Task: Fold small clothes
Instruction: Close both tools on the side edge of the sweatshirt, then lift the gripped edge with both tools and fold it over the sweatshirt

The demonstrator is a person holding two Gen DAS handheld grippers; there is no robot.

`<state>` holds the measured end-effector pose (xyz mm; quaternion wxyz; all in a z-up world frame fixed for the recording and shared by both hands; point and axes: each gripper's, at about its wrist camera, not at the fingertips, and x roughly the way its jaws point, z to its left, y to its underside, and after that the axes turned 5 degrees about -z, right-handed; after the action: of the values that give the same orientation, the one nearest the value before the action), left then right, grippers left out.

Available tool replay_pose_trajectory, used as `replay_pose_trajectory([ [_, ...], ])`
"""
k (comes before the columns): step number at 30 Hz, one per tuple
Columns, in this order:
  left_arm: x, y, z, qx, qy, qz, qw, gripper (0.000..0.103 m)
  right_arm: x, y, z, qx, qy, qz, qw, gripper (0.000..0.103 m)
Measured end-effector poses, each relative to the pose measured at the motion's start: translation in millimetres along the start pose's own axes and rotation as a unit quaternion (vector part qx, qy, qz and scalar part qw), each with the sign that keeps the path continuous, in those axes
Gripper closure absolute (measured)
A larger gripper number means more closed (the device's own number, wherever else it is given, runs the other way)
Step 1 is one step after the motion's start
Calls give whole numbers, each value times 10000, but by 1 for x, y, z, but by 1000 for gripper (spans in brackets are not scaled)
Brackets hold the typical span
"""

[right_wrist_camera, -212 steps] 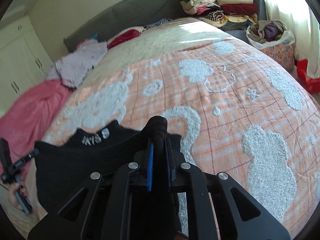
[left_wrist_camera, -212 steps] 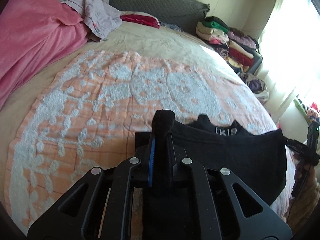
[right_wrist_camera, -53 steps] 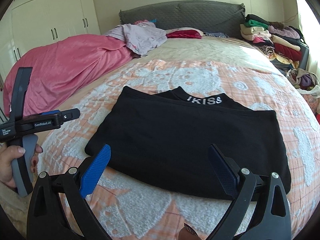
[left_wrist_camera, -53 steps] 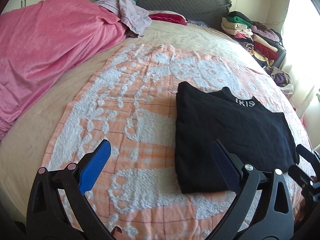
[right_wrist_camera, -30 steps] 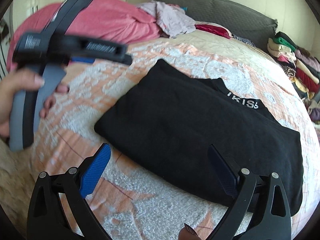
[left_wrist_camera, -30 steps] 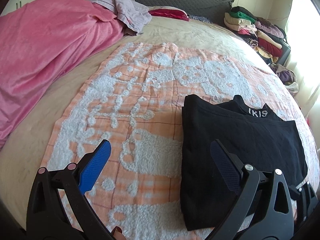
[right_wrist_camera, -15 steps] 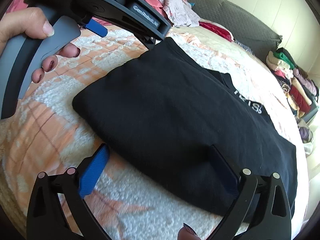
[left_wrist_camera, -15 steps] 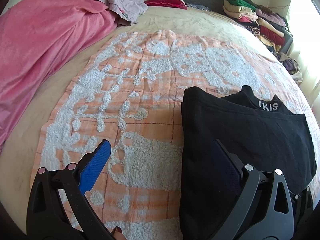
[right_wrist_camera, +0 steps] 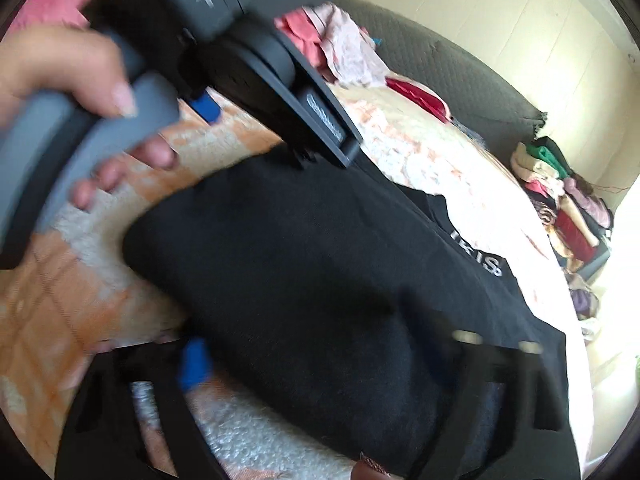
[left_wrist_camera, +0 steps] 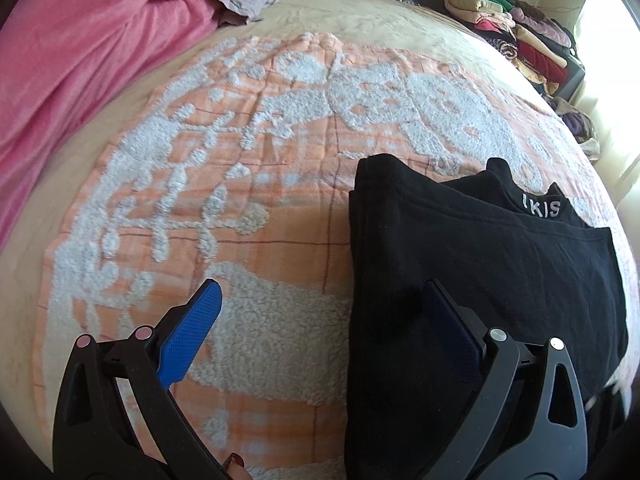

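Two grippers work the near edge of a folded black garment (left_wrist_camera: 480, 264) lying on the orange-and-white blanket (left_wrist_camera: 240, 200): the left gripper (left_wrist_camera: 320, 320) stands wide apart astride its left edge, and the right gripper (right_wrist_camera: 320, 364) is closing around the near fold, pads apparently not yet pressing. Beyond lie a pink cover (left_wrist_camera: 80, 40) and stacked clothes (left_wrist_camera: 516, 28).

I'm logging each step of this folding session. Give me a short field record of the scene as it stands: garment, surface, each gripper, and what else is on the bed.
garment: black top, folded, lying flat
surface: orange and white blanket
left gripper: open, straddling the top's left edge
right gripper: blurred, closing over the top's near edge
left hand: holds the left gripper's handle
also on bed: pink blanket, stacked clothes
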<state>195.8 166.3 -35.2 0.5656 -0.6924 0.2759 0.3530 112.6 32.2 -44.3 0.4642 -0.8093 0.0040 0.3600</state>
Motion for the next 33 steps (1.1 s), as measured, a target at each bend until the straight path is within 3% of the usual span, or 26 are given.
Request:
replay_pose_trajectory([
  [2, 2, -1, 0, -97, 140, 52, 9998, 10, -8, 0, 0, 22, -80, -182, 9998, 63],
  [4, 3, -2, -2, -153, 290, 85, 9994, 10, -17, 0, -3, 138, -195, -349, 9991, 92],
  [11, 6, -7, -15, -367, 796, 209, 9959, 10, -36, -1, -22, 701, -202, -607, 9955, 94],
  [18, -11, -16, -50, -296, 1334, 33, 9906, 12, -61, 5, -45, 1058, 121, -931, 9900, 94],
  [20, -16, -18, -64, -245, 1448, 20, 9892, 33, -69, 8, -51, 1083, 278, -979, 9889, 94],
  [23, -25, -21, -86, -151, 1600, -25, 9870, 56, -79, 13, -61, 1197, 451, -1033, 9864, 95],
  [28, -42, -28, -123, 168, 1687, -187, 9853, 68, -96, 22, -80, 1529, 650, -1114, 9798, 96],
  [33, -56, -31, -152, 447, 1717, -320, 9836, 68, -111, 33, -95, 1801, 821, -1192, 9730, 96],
])
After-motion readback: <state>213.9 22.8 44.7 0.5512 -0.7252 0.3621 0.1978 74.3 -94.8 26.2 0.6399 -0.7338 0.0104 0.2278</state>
